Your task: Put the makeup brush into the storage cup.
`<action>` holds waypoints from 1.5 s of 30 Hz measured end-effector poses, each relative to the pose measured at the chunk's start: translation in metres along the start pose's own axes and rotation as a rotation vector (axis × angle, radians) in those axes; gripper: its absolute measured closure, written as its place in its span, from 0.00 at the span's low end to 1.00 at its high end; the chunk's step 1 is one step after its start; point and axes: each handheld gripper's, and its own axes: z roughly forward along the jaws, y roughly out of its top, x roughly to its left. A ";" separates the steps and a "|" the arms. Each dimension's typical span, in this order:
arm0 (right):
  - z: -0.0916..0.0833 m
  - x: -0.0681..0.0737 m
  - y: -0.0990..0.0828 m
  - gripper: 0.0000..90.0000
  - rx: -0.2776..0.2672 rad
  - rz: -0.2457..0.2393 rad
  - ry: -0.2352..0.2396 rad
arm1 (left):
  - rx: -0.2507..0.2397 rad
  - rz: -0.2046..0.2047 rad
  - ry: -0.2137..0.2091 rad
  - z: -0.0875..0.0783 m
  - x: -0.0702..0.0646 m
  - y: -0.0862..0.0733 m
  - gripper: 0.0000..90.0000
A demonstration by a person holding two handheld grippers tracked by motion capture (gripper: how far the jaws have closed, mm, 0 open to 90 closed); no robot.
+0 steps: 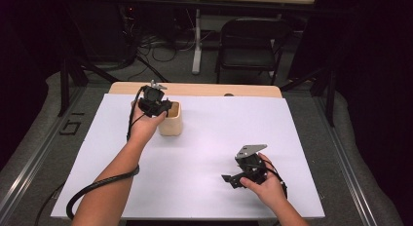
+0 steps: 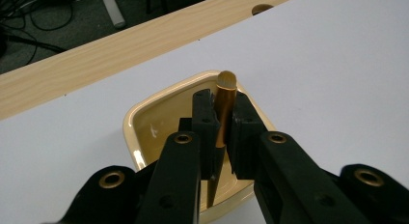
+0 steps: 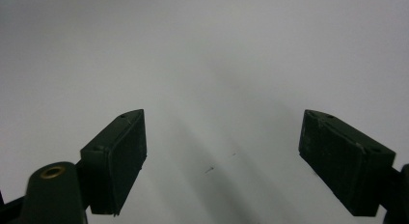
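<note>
From the high view I see the whole surface (image 1: 204, 153), a white sheet with a strip of pale wood (image 1: 195, 89) along its far edge, a dark folding chair (image 1: 249, 46) and tangled cables (image 1: 151, 48) on the floor beyond it. That same view shows both my forearms coming in from below: my left hand (image 1: 144, 123) is up at the far left part of the sheet, my right hand (image 1: 265, 184) is low on the near right, well apart from it. The cream cup (image 1: 171, 120), square with rounded corners, stands upright on the sheet just beside my left hand. From above I cannot see into it; my left tool view looks straight down over its rim (image 2: 144, 105) and shows a glossy yellowish inside. In that view my left tool (image 2: 223, 132) is closed narrow on a slim golden stick (image 2: 224, 105) with a rounded top, held upright between the pads over the cup's opening, its dark lower end pointing down inside. Whether that end touches the bottom I cannot tell. My right tool (image 3: 222, 161) hangs wide over bare white sheet, holding nothing.
</note>
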 end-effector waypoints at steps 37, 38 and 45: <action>-0.001 0.000 0.000 0.19 0.017 0.002 0.002 | -0.027 -0.036 -0.021 -0.001 0.013 -0.012 0.65; -0.001 0.000 0.000 0.19 0.017 0.003 0.002 | -0.031 -0.040 -0.026 -0.002 0.014 -0.012 0.65; -0.001 0.000 0.000 0.19 0.013 0.004 -0.001 | -0.082 -0.048 -0.047 -0.010 0.020 -0.013 0.43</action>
